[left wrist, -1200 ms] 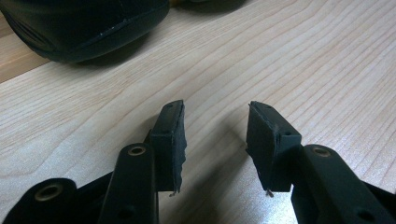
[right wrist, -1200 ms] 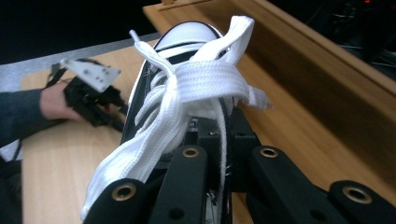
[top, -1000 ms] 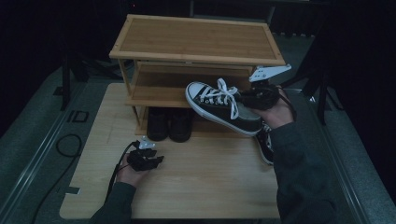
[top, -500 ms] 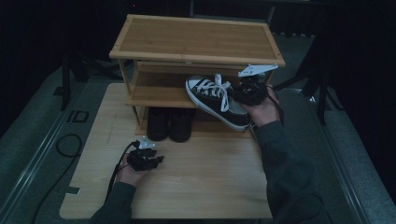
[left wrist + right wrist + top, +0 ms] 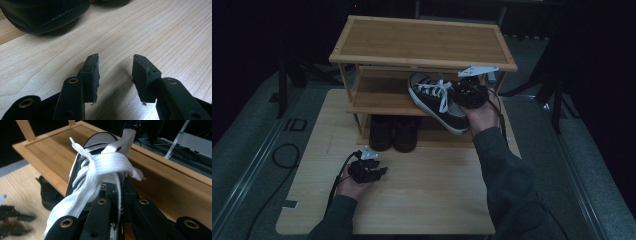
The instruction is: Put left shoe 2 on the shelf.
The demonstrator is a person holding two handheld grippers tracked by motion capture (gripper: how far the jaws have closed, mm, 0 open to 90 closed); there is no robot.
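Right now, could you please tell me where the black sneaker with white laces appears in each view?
High view: the black sneaker sits right of centre, at the middle shelf of the rack, held by the right tongs.
Right gripper view: it fills the centre, laces toward the camera.
Left gripper view: not the sneaker; a black shoe lies top left.
Shared landmark: the middle shelf, also in the right gripper view.
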